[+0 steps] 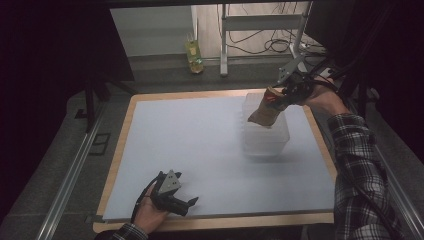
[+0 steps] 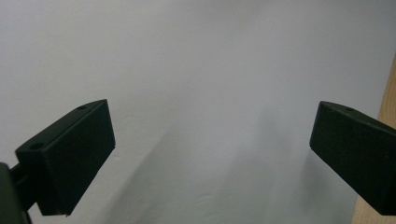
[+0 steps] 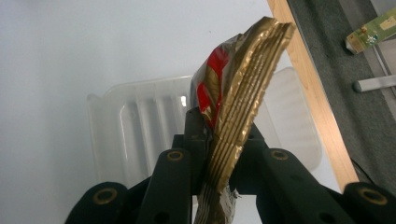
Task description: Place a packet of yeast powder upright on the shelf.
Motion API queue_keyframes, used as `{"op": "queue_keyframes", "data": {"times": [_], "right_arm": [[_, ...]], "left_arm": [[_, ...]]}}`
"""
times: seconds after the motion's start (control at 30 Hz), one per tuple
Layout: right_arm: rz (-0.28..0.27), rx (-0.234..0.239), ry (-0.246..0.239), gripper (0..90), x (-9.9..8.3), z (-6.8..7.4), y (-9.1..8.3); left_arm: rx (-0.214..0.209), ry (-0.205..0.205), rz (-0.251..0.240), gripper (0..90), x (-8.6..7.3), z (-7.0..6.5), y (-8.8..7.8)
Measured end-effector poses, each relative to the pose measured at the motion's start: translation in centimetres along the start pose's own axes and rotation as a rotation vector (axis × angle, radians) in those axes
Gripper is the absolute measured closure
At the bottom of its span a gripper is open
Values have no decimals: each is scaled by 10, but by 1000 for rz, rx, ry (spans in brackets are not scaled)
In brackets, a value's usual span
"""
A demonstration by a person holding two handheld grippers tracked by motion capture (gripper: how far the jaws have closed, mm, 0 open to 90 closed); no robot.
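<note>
My right gripper [image 1: 278,101] is shut on a gold and red foil snack packet [image 1: 265,110], pinching its crimped top seam. The packet [image 3: 236,102] hangs above a clear plastic tub [image 1: 266,131] at the right of the white mat. In the right gripper view the tub [image 3: 135,121] lies directly beneath the packet, its ribbed floor bare. My left gripper [image 1: 192,201] rests near the table's front edge, held in a hand, jaws wide apart. Its black fingers [image 2: 70,158] have nothing between them, just white mat.
The white mat [image 1: 200,140] covers a wooden board [image 1: 120,145] whose edge shows around it. Beyond the table, on the floor, stand a yellowish bottle [image 1: 194,57], metal frame legs [image 1: 224,45] and loose cables [image 1: 270,46]. A plaid sleeve [image 1: 357,170] runs along the right side.
</note>
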State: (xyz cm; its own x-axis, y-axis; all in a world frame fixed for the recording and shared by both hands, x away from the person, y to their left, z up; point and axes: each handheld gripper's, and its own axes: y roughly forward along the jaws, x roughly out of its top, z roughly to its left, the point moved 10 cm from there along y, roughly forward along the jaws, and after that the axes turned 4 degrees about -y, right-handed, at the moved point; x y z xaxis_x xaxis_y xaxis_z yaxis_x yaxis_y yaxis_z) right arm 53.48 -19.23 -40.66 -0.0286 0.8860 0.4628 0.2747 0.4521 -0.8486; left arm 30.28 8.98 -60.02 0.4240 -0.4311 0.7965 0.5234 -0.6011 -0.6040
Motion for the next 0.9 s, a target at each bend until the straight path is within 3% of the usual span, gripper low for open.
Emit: {"op": "queue_keyframes", "data": {"times": [0.07, 0.2, 0.27, 0.63, 0.9], "right_arm": [[2, 6, 12, 787, -2, 0, 3], [69, 17, 11, 791, -12, 2, 13], [69, 21, 17, 796, -15, 2, 15], [118, -22, 29, 795, -24, -7, -7], [120, -3, 33, 777, -14, -2, 27]], "left_arm": [[0, 1, 2, 0, 0, 0, 0], [-1, -2, 0, 0, 0, -1, 1], [0, -1, 4, 1, -1, 0, 0], [4, 4, 6, 3, -1, -1, 1], [4, 5, 7, 3, -1, 0, 0]]}}
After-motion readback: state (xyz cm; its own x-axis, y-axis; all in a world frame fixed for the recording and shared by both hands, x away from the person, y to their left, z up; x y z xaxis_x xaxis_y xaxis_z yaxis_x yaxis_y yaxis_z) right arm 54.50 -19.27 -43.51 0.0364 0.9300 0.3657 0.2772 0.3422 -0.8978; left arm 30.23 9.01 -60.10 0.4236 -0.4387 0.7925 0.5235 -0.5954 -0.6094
